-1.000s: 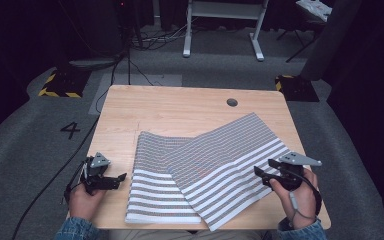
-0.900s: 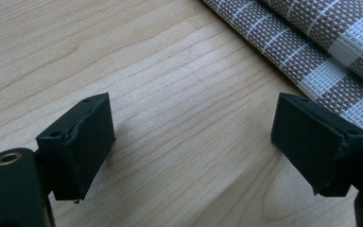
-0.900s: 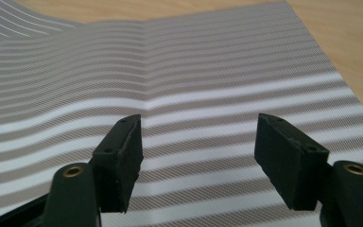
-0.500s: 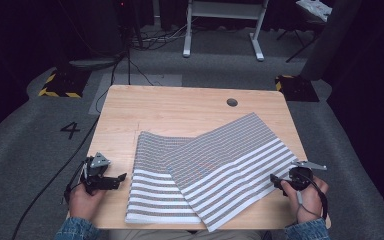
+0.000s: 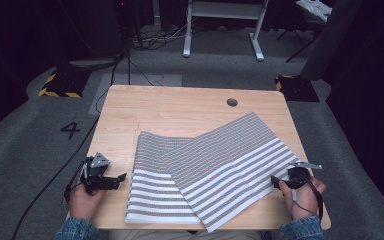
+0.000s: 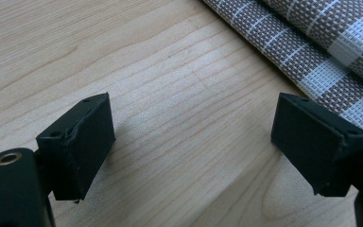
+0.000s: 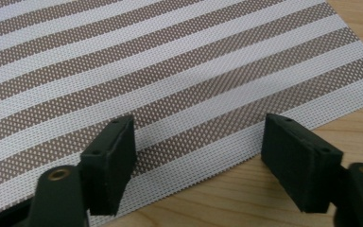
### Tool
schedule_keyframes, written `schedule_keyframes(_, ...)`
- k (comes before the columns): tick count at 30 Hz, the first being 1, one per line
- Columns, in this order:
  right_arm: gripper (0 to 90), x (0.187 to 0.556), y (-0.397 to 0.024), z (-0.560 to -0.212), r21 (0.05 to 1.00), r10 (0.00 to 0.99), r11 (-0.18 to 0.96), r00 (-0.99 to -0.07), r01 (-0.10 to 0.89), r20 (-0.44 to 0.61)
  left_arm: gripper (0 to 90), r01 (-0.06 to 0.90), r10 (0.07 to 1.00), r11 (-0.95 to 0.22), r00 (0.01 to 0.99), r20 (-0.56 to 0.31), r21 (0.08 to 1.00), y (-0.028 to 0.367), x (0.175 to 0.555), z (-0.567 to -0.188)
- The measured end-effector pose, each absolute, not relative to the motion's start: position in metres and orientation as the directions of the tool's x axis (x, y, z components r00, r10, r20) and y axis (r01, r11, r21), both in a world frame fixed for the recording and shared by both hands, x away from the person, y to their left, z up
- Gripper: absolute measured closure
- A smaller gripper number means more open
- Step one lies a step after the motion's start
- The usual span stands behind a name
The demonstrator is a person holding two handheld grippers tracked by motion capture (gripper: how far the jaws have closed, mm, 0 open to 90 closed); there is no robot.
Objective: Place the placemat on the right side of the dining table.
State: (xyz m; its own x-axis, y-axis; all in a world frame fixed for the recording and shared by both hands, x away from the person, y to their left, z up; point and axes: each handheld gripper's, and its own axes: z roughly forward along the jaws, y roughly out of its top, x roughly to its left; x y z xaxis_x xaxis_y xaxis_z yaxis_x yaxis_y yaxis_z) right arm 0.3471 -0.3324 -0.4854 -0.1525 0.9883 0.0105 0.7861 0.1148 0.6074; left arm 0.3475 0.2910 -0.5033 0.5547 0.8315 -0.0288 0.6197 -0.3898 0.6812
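Fingers spread on both my left gripper and right gripper; this mat looks light, floppy. I'd pinch its near edge.

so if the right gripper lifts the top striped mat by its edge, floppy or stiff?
Probably semi-stiff: the top striped mat lies flat and overhangs the table edge unsagging. Its open weave suggests lightness. It could slide on the lower mat.

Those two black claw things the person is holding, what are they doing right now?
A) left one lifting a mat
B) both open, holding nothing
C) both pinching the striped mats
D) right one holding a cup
B: the left gripper stands open over bare wood, and the right gripper stands open at the edge of the top striped mat, gripping nothing.
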Motion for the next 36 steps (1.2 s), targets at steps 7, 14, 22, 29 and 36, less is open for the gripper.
schedule_keyframes(7, 77.1, 0.348, -0.326, -0.484, 0.637, 0.969, 0.163, -0.245, 0.753, 0.041, 14.3, 0.620, 0.832, -0.389, 0.554, -0.029, 0.681, 0.291, 0.348, -0.503)
schedule_keyframes(14, 87.5, 0.348, -0.320, -0.476, 0.673, 0.949, 0.240, -0.317, 0.700, -0.008, 14.3, 0.620, 0.832, -0.390, 0.554, -0.028, 0.681, 0.291, 0.348, -0.503)
schedule_keyframes(22, 87.7, 0.355, -0.327, -0.442, 0.737, 0.947, 0.259, -0.314, 0.624, -0.067, 14.3, 0.620, 0.831, -0.390, 0.555, -0.029, 0.681, 0.291, 0.348, -0.503)
schedule_keyframes(29, 87.6, 0.377, -0.338, -0.418, 0.759, 0.944, 0.278, -0.312, 0.589, -0.104, 14.3, 0.619, 0.832, -0.389, 0.554, -0.029, 0.682, 0.291, 0.348, -0.503)
schedule_keyframes(36, 87.6, 0.405, -0.352, -0.415, 0.758, 0.952, 0.276, -0.277, 0.591, -0.130, 14.3, 0.619, 0.832, -0.389, 0.554, -0.028, 0.682, 0.291, 0.348, -0.503)
